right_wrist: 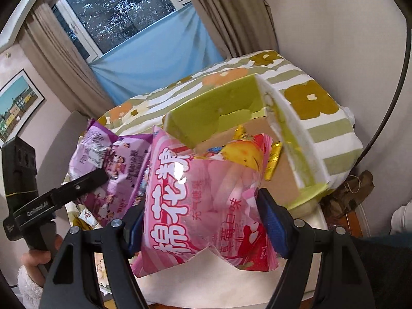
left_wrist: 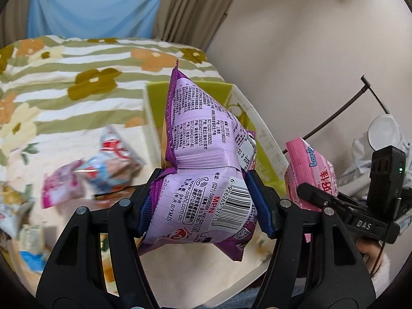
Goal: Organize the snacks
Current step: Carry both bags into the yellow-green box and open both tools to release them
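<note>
The jaws of the left gripper [left_wrist: 203, 206], black plastic arms tipped with ribbed blue pads, are closed on a purple snack bag [left_wrist: 206, 154]. The bag is glossy and puffed with air, its crimped seams zigzag-edged, and its printed back with a barcode faces the camera. It is held up above the table [left_wrist: 247, 278], whose near edge is smooth and white.

The jaws of the right gripper [right_wrist: 206, 221], of the same build, squeeze a pink marshmallow bag [right_wrist: 203, 200]. This bag is shiny plastic film with pale stripes, large white lettering and a red lower corner, and it buckles inward where the pads press it.

Just beyond both bags stands an open cardboard box [right_wrist: 226, 108], lime green on its inner flaps, plain brown on its floor and white outside. A yellow and red packet [right_wrist: 247, 154] and a gold foil wrapper [right_wrist: 273, 162] lie inside it, partly hidden behind the pink bag.

To the left on the table, more small packets [left_wrist: 103, 170] in pink, white and blue lie scattered and blurred. The far side is covered by a soft cloth [left_wrist: 77, 77] with green and white stripes and olive and orange flowers. Behind it hang beige curtains [right_wrist: 231, 13] and a blue sheet [right_wrist: 154, 59] below a window [right_wrist: 123, 5].
</note>
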A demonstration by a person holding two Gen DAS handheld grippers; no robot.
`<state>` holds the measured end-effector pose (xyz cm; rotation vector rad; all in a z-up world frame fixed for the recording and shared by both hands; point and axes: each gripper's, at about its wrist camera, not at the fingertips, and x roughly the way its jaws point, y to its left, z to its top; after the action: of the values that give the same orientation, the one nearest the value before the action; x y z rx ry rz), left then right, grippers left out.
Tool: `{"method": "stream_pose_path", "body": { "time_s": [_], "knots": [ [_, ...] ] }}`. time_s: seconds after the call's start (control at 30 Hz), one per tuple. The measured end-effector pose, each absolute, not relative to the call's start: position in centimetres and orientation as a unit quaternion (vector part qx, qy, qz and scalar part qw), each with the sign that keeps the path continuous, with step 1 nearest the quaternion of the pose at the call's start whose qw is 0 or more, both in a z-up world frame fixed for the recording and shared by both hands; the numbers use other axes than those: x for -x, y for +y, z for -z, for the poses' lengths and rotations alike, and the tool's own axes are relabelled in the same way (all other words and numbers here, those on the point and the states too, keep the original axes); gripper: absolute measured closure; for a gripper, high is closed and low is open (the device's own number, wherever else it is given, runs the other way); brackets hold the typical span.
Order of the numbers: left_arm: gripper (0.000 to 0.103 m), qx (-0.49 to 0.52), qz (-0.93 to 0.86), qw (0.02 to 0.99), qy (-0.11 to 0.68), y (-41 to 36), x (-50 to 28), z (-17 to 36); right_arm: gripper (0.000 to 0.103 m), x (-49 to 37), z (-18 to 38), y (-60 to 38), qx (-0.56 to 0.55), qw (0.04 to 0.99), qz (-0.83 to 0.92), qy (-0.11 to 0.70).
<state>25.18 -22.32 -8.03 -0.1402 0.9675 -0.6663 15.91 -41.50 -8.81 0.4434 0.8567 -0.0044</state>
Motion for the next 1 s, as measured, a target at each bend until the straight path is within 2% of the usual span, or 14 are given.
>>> {"method": "stream_pose_path", "body": {
  "time_s": [0.27, 0.33, 0.4, 0.43, 1.0],
  "knots": [
    [0.041, 0.062, 0.288, 0.826, 0.481, -29.2, -26.3, 12.0, 0.030, -17.6, 9.0, -46.9, -0.203, 0.884, -0.018, 0.421],
    [0.031, 0.052, 0.272, 0.832, 0.481, -30.4, -26.3, 12.8, 0.030, -18.2, 9.0, -47.7, -0.197, 0.883, -0.027, 0.424],
    [0.004, 0.037, 0.248, 0.840, 0.481, -31.0, -25.9, 13.3, 0.030, -18.6, 9.1, -48.1, -0.190, 0.883, -0.035, 0.429],
    [0.001, 0.030, 0.230, 0.846, 0.479, -31.2, -25.6, 13.4, 0.030, -18.9, 9.2, -48.4, -0.187, 0.882, -0.040, 0.431],
    [0.001, 0.039, 0.145, 0.866, 0.477, -27.1, -22.7, 11.7, 0.028, -24.0, 11.7, -47.6, -0.163, 0.858, -0.110, 0.475]
  ]
}}
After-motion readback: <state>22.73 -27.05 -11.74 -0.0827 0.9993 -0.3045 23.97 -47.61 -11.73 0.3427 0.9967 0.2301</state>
